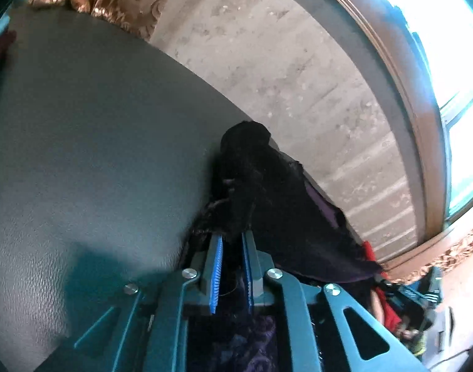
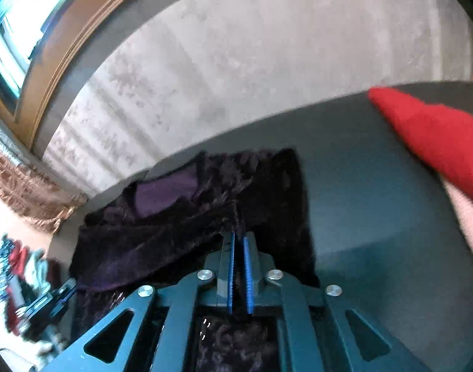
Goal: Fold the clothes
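Left wrist view
Left gripper: fingers narrow, pinched on a bunched edge of the dark purple garment, cloth rising in a peak between the blue pads.
Garment position: heaped at the far rim of the grey desk, close to the edge nearest the pale curtain; lighter purple lining showing on the side toward the window.
Bare desk: wide stretch open to the left of the grip.
Grip advice: best kept firm and low, so the velvet-like pile does not slip out.

Right wrist view
Right gripper: fingers nearly closed, clamped on a fold of the same garment, cloth running under and between the pads.
Garment lay: partly spread, one straight dark panel flat on the desk, the rest crumpled toward the left with lining exposed.
Red cloth: at the right rim, apart from the dark garment.
Stage, as a judgement: either spreading out or drawing an edge over for a fold; not settled here.
Handling advice: both held edges kept level and taut, away from the desk rim, clear of the red cloth.
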The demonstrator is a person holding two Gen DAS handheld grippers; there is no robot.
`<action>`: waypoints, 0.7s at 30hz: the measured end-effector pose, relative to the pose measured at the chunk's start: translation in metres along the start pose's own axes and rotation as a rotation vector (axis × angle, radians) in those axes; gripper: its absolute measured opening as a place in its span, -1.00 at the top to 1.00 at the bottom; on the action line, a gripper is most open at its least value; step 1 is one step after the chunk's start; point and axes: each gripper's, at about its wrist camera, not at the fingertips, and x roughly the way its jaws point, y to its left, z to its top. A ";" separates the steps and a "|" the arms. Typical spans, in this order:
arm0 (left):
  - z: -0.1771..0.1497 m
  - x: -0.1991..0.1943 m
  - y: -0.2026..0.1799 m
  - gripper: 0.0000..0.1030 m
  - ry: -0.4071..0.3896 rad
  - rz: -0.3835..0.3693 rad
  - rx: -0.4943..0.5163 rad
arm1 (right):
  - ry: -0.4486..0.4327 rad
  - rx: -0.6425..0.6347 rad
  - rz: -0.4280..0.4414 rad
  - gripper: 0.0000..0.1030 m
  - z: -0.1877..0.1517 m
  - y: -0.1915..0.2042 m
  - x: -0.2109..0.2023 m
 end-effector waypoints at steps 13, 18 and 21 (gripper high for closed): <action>0.005 0.003 -0.037 0.60 0.047 -0.026 0.112 | 0.004 0.238 0.220 -0.27 -0.001 -0.041 -0.020; 0.007 0.022 -0.048 0.60 0.091 0.005 0.171 | 0.110 0.162 0.134 -0.37 0.024 -0.024 0.014; 0.005 0.031 -0.049 0.60 0.115 0.031 0.197 | 0.178 0.061 0.058 0.19 0.029 -0.010 0.037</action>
